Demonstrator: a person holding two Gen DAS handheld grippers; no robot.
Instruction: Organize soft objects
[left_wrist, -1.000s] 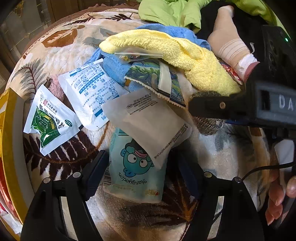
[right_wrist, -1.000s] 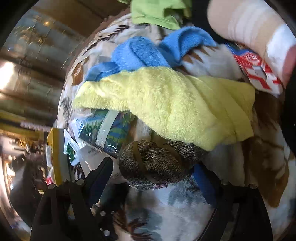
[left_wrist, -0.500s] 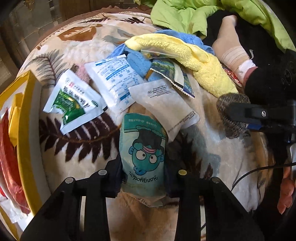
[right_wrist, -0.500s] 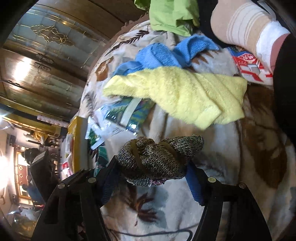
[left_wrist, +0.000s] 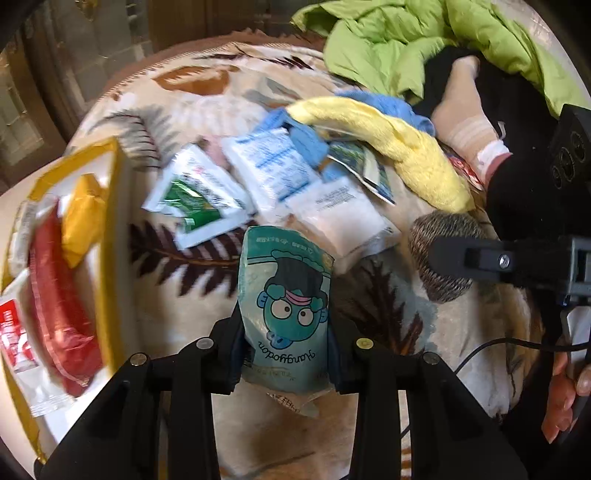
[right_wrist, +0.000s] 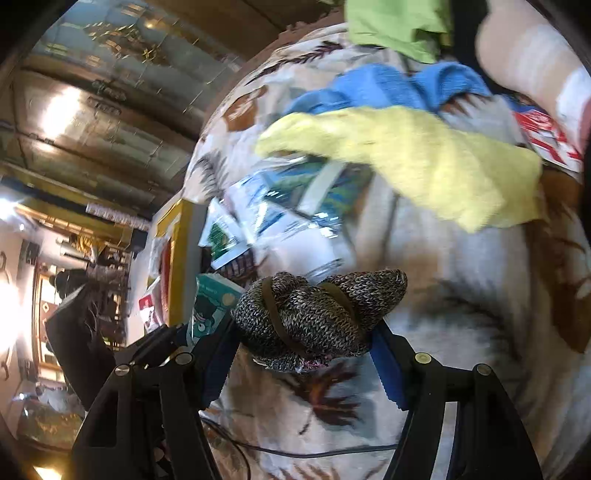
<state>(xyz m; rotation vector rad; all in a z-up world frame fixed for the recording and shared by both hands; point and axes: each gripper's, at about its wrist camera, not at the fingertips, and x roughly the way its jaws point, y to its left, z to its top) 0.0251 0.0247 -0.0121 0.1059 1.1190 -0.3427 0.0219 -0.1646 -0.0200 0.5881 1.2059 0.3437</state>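
My left gripper (left_wrist: 286, 354) is shut on a teal cartoon tissue pack (left_wrist: 286, 306), lifted above the leaf-patterned blanket (left_wrist: 184, 317). In the right wrist view my right gripper (right_wrist: 303, 354) is shut on a speckled grey-brown knitted sock bundle (right_wrist: 317, 314), also held off the blanket; the same sock bundle (left_wrist: 439, 254) shows at the right of the left wrist view. A yellow towel (left_wrist: 399, 147) lies over a blue towel (left_wrist: 384, 105) at the back. Flat sachets lie between: a green-and-white one (left_wrist: 195, 201), a blue-printed one (left_wrist: 273, 170) and a white one (left_wrist: 340, 218).
A yellow-rimmed box (left_wrist: 110, 236) holding red and yellow packets stands at the left. A person's socked foot (left_wrist: 465, 114) and a green jacket (left_wrist: 424, 40) lie at the back right. A hand (left_wrist: 561, 398) and a cable (left_wrist: 495, 350) are at the lower right.
Both grippers have risen and drawn back from the pile, carrying the tissue pack and the sock bundle. The left view has swung left, bringing the yellow box further in.
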